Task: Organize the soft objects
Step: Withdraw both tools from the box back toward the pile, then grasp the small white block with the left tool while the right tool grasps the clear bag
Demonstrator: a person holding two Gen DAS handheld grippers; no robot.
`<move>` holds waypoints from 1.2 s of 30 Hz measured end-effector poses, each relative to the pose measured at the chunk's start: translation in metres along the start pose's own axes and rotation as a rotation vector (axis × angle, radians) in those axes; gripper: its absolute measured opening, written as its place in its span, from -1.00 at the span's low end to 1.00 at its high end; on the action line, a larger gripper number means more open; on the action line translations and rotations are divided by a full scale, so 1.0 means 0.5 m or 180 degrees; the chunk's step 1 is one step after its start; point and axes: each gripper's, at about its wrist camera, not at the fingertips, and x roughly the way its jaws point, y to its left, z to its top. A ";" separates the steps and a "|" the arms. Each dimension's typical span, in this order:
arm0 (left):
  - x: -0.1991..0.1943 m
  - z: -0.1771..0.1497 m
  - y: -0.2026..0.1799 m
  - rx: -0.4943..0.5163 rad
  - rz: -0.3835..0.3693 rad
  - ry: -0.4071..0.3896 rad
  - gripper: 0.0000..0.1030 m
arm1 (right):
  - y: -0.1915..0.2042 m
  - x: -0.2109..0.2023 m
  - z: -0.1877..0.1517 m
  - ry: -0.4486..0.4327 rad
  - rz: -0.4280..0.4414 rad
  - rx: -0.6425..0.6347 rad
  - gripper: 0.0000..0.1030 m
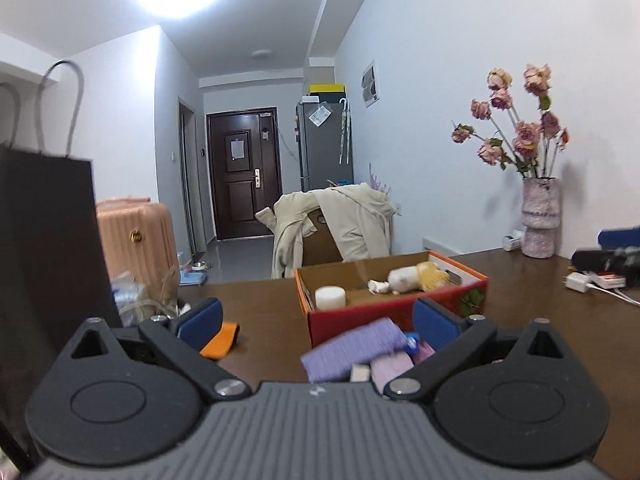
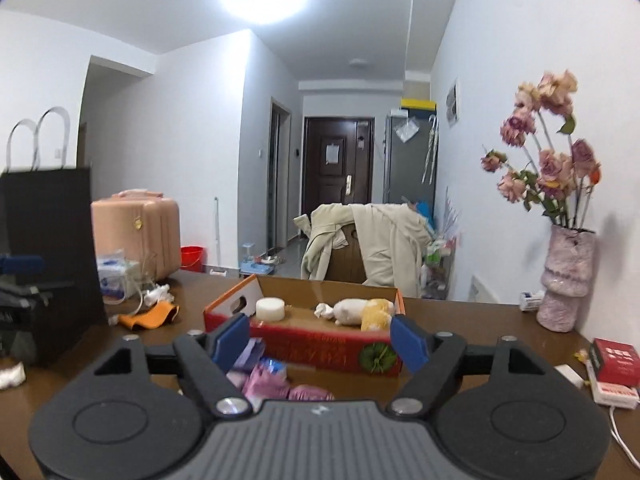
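Observation:
A red cardboard box (image 1: 394,312) (image 2: 320,350) stands open on the brown table. It holds a white round pad (image 1: 330,297) (image 2: 271,308) and a white and yellow plush toy (image 1: 412,278) (image 2: 360,311). In front of the box lies a heap of purple and pink soft cloths (image 1: 356,350) (image 2: 272,380). An orange cloth (image 1: 222,340) (image 2: 150,314) lies to the left. My left gripper (image 1: 318,322) is open above the purple heap, its blue pads touching nothing. My right gripper (image 2: 320,340) is also open and holds nothing, facing the box front.
A tall black paper bag (image 1: 48,240) (image 2: 52,260) stands close on the left. A pink vase of dried roses (image 1: 540,220) (image 2: 566,280) is at the right wall. Chargers and cables (image 1: 578,282) and a red packet (image 2: 614,366) lie at the right. A chair draped with a coat (image 1: 352,224) stands behind the table.

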 end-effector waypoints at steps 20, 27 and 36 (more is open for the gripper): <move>-0.036 -0.173 0.010 -0.0428 -0.0072 0.0648 1.00 | 0.112 -0.078 -0.202 0.0628 0.0108 0.0493 0.46; 0.124 -0.159 0.013 -0.0201 -0.0195 0.0756 0.57 | 0.099 0.016 -0.189 0.0786 0.0023 0.0534 0.37; 0.342 -0.160 0.009 0.0017 -0.0575 0.1154 0.29 | 0.101 0.180 -0.156 0.0854 0.0079 0.0485 0.36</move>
